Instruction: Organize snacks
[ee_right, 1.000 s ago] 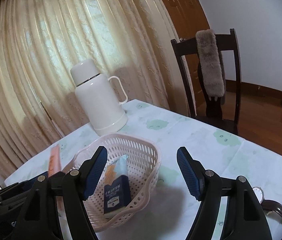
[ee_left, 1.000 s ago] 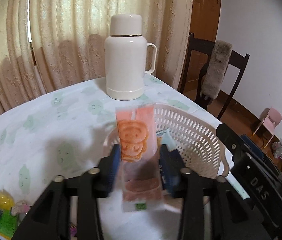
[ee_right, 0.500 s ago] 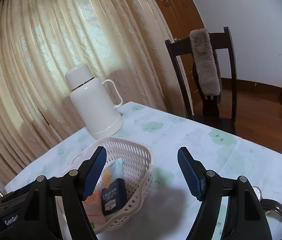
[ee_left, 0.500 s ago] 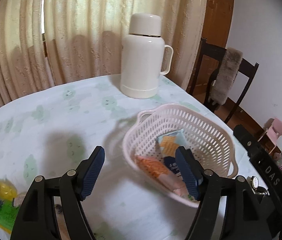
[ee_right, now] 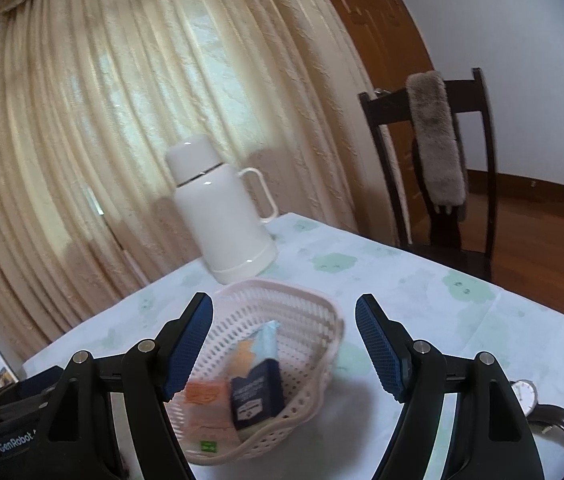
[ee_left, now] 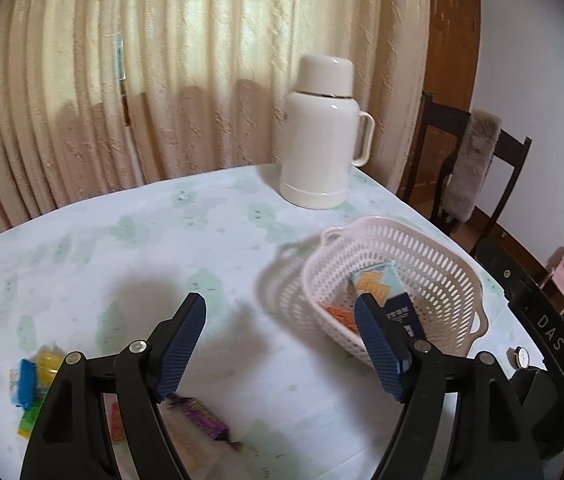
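A pale pink slotted basket (ee_left: 441,264) (ee_right: 282,282) stands on the table. Inside lie an orange smiley snack packet (ee_left: 339,314) (ee_right: 206,404) and a dark blue and light blue cracker packet (ee_left: 381,284) (ee_right: 258,392). My left gripper (ee_left: 280,300) hangs over the tablecloth to the left of the basket; its jaws are opening and nothing is between them. My right gripper (ee_right: 285,301) hovers open and empty just in front of the basket. Loose snacks lie near the left gripper: a purple wrapper (ee_left: 206,420) and a yellow, blue and green cluster (ee_left: 38,368).
A white thermos jug (ee_left: 321,140) (ee_right: 222,216) stands behind the basket near the curtain. A dark wooden chair (ee_left: 473,168) (ee_right: 433,152) with a grey fur pad is beyond the table's right edge. A wristwatch (ee_left: 521,357) (ee_right: 525,394) lies to the right of the basket.
The left gripper let go of the orange packet, which now lies in the basket, then swung away to the left with wider jaws. The right gripper has hardly moved.
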Demonstrator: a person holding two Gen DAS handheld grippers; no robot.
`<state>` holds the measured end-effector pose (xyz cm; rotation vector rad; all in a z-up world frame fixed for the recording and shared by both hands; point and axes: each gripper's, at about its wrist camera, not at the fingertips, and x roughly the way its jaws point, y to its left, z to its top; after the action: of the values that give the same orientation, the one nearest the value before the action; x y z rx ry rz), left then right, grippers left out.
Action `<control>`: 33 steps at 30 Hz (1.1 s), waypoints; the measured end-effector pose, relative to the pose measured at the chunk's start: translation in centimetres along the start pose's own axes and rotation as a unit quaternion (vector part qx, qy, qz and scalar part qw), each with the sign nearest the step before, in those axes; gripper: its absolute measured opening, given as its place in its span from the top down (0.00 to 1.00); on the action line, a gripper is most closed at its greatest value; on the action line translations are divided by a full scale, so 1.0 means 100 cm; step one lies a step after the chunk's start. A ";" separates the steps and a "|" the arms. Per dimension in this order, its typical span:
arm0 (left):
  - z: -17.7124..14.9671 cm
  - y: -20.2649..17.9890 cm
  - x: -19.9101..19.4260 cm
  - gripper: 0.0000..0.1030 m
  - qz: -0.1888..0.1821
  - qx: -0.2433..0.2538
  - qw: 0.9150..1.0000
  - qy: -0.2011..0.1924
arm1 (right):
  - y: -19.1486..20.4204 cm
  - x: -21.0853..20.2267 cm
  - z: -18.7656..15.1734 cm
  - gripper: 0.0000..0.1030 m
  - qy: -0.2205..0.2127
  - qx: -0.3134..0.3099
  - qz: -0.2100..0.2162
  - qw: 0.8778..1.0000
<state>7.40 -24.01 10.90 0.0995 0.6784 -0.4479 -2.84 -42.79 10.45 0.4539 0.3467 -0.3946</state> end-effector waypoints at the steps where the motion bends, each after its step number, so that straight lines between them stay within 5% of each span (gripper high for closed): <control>1: 0.000 0.003 -0.003 0.29 0.002 -0.003 1.000 -0.002 | 0.002 -0.001 -0.001 0.27 -0.002 -0.004 0.006 1.000; 21: -0.028 0.108 -0.041 0.27 0.100 -0.100 0.990 -0.006 | 0.065 -0.011 -0.029 0.26 0.024 -0.140 0.138 0.980; 33: -0.039 0.158 -0.051 0.27 0.137 -0.146 0.980 0.000 | 0.082 -0.015 -0.044 0.25 0.037 -0.194 0.162 0.967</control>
<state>8.39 -7.03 10.16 -0.0841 0.7119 -0.0799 -1.56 -33.42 10.28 0.1358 0.4041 0.0131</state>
